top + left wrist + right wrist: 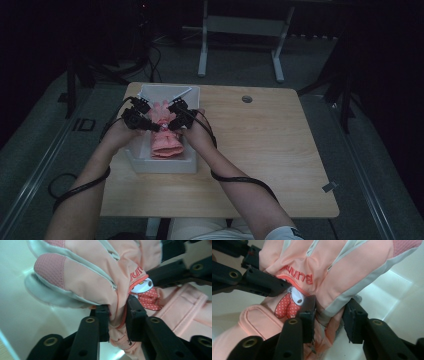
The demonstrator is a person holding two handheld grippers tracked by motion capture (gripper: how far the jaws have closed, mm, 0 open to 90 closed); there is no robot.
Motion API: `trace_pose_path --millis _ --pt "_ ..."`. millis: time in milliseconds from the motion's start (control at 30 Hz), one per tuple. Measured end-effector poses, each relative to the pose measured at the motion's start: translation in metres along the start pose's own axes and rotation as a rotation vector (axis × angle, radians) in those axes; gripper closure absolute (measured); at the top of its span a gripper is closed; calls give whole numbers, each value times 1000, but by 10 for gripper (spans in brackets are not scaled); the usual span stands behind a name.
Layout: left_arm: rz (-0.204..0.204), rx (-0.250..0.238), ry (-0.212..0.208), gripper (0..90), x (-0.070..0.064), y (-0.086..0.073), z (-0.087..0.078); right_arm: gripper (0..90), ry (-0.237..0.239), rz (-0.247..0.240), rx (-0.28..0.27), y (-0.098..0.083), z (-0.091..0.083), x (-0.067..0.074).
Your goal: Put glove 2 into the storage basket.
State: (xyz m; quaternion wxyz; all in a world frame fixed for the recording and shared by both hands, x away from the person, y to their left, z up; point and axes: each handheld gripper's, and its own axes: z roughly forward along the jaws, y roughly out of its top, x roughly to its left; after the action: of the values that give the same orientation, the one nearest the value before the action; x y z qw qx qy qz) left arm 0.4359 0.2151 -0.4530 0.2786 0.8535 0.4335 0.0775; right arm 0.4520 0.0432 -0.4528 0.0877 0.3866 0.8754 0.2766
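You've got both grippers down on the pink glove (165, 131) right now, and it's sitting inside the white bin (186, 165) on the table (260, 150), toward the bin's middle, fingers pointing to the bin's far end. The cuff end reaches toward the bin's near wall.

Your left gripper (117, 315) is pinched tight on a fold of the glove's edge: in the left gripper view the two black pads squeeze the fabric hard between them, just beside the little cartoon patch (146, 291). That's a solid hold. From above, that left gripper sits at the glove's left side, over the bin.

Your right gripper (329, 315) is on the opposite edge of the glove. In the right gripper view one pad lies against the fabric by the patch, the other stands off a little with the grey trim between them, so its jaws are parted around the edge rather than clamped on it. I'd call that a loose grip at best.

Where does that leave you? The glove looks to be lowered into the bin, resting on or very near its floor, though I can't tell whether it's fully settled. What's left, by my read: let the left side go too, then lift both grippers clear of the bin.
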Motion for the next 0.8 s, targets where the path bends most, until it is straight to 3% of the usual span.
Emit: trace_pose_path --millis 100,167,267,400,467,533,600,800 --pt "5 4 41 676 -3 1 1 607 -18 -3 0 0 0 1" --pt "19 0 98 629 -8 3 1 600 -15 5 -7 0 -1 0" --pt "57 -37 252 519 -14 3 0 572 -9 0 -10 0 -1 0" --pt "41 -51 262 458 -12 3 0 552 -4 -7 -18 0 -1 0" --pt "50 -49 290 443 -14 4 1 552 -15 -9 -35 0 -2 0" --pt "30 -68 302 442 -13 5 -1 535 -12 -18 -60 0 -4 -1" --pt "4 -95 293 443 -12 5 -5 537 3 -10 -87 -1 -6 -3" --pt "-15 -121 271 420 -12 1 -17 532 24 -21 -133 -4 -13 -5"
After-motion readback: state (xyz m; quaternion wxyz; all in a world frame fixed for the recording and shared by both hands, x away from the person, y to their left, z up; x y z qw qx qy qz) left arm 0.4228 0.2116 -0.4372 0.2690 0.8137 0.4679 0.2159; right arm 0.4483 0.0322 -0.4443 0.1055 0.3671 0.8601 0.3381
